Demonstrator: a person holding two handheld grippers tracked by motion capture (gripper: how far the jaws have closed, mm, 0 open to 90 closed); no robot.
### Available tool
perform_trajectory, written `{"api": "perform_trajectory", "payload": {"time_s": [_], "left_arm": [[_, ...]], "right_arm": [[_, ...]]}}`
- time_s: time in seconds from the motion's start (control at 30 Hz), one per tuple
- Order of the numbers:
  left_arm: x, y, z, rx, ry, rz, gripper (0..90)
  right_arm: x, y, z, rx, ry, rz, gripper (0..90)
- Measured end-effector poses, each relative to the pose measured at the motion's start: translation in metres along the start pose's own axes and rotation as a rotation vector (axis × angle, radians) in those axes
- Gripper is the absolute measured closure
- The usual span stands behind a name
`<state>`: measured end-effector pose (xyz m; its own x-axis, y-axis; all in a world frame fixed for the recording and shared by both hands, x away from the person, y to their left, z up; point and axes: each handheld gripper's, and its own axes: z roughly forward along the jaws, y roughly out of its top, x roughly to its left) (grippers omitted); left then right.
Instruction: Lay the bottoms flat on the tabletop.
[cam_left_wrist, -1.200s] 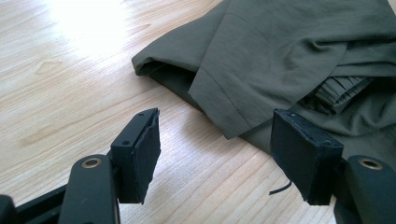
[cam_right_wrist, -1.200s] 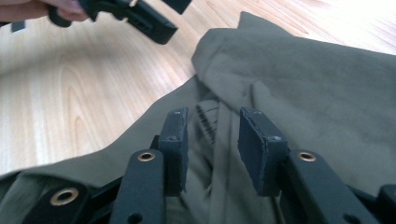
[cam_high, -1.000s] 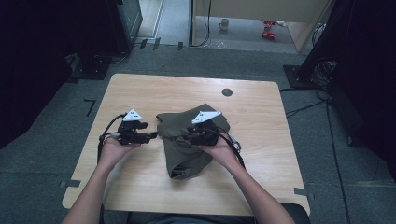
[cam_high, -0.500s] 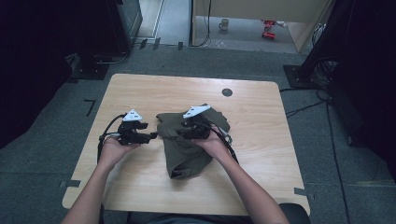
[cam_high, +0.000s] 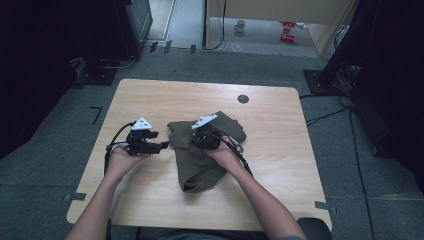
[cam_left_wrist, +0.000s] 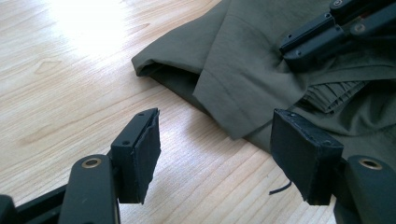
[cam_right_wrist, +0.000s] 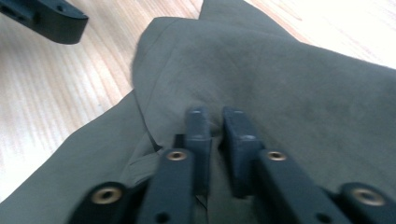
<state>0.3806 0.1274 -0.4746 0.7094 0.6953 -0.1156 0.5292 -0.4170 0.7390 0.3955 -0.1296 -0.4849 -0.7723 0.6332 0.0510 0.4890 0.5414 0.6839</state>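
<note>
The olive garment (cam_high: 205, 150) lies crumpled mid-table (cam_high: 280, 165), looks soft, light and floppy; its hemmed edge seems the best hold. The right gripper (cam_right_wrist: 215, 128) pinches a fold; the left gripper (cam_left_wrist: 219, 144) gapes beside it.

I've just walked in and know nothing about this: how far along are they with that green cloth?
Partly folded: the olive cloth lies bunched in layers on the table. In hand: the right gripper pinches a fold. The left gripper waits open beside the cloth's edge. Flattening and tidying look left to do.
</note>
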Motion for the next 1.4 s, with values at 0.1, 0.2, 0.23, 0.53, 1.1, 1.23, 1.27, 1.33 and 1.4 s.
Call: {"api": "perform_trajectory", "payload": {"time_s": [0.1,0.2,0.23,0.53,1.1,1.23,1.27,1.33,1.4], "left_arm": [[0.0,0.0,0.0,0.0,0.0,-0.001,33.5],[0.0,0.0,0.001,0.005,0.0,-0.005,33.8],[0.0,0.0,0.001,0.005,0.0,-0.005,33.9],[-0.004,0.002,0.003,-0.024,-0.01,-0.023,34.4],[-0.017,0.018,0.019,-0.027,-0.041,0.028,42.6],[-0.022,0.021,0.025,-0.029,-0.048,0.042,43.0],[-0.024,0.022,0.028,-0.026,-0.051,0.048,43.0],[-0.026,0.024,0.031,-0.023,-0.059,0.048,43.3],[-0.027,0.024,0.032,-0.022,-0.062,0.049,43.7]], "right_arm": [[0.001,0.002,-0.003,-0.014,-0.019,-0.008,88.0],[0.001,0.005,-0.014,-0.065,-0.034,0.0,88.7],[0.001,0.005,-0.014,-0.065,-0.034,0.0,88.7],[-0.013,0.004,-0.055,-0.163,-0.042,0.051,88.6],[-0.043,-0.032,-0.115,-0.238,-0.12,0.153,88.5],[-0.048,-0.048,-0.131,-0.242,-0.135,0.182,88.6],[-0.051,-0.057,-0.137,-0.241,-0.146,0.195,88.6],[-0.053,-0.067,-0.143,-0.24,-0.154,0.212,88.5],[-0.054,-0.073,-0.146,-0.241,-0.154,0.22,88.5]]}}
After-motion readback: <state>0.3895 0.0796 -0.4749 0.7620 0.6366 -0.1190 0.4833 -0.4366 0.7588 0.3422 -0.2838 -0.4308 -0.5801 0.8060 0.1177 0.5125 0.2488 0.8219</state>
